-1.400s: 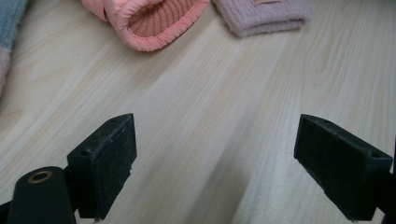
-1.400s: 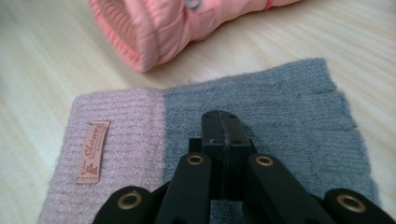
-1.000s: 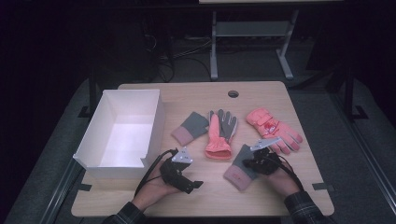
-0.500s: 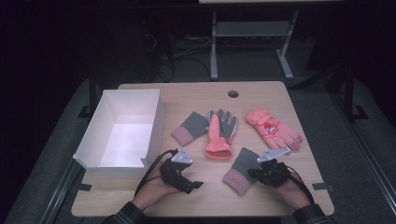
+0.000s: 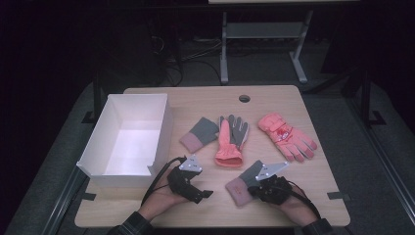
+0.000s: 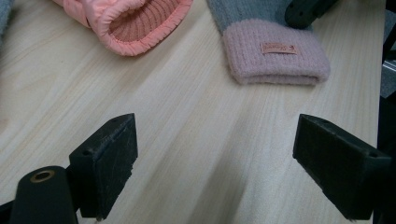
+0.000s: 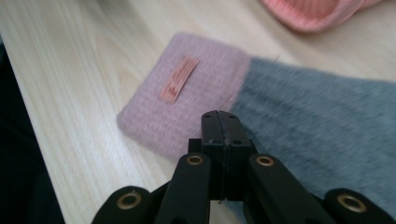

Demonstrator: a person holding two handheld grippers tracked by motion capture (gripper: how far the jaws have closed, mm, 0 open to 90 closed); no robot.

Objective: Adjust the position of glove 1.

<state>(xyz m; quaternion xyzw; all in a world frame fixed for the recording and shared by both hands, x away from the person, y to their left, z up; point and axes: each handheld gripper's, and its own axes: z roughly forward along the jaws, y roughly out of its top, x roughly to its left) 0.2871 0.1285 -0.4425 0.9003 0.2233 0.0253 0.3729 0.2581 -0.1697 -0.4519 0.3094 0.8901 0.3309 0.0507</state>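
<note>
A grey knitted mitten with a pink cuff (image 5: pixel 241 187) lies near the table's front edge; its cuff bears a small label (image 7: pixel 179 78). My right gripper (image 5: pixel 251 185) is over it, jaws pressed together, with the tips (image 7: pixel 221 119) where grey meets pink. No fabric shows between the pads. My left gripper (image 5: pixel 203 194) rests on bare wood left of that mitten, jaws wide open and nothing between them (image 6: pixel 215 140). The same mitten (image 6: pixel 273 51) lies ahead of it.
A white open box (image 5: pixel 161 132) stands at the left. A second grey and pink mitten (image 5: pixel 200 133), an orange and grey glove (image 5: pixel 230 139) and a pink padded glove (image 5: pixel 286 137) lie mid-table. A cable hole (image 5: pixel 244 98) sits near the back edge.
My right gripper has moved left and toward the front edge, onto the near mitten. The left gripper has stayed where it was.
</note>
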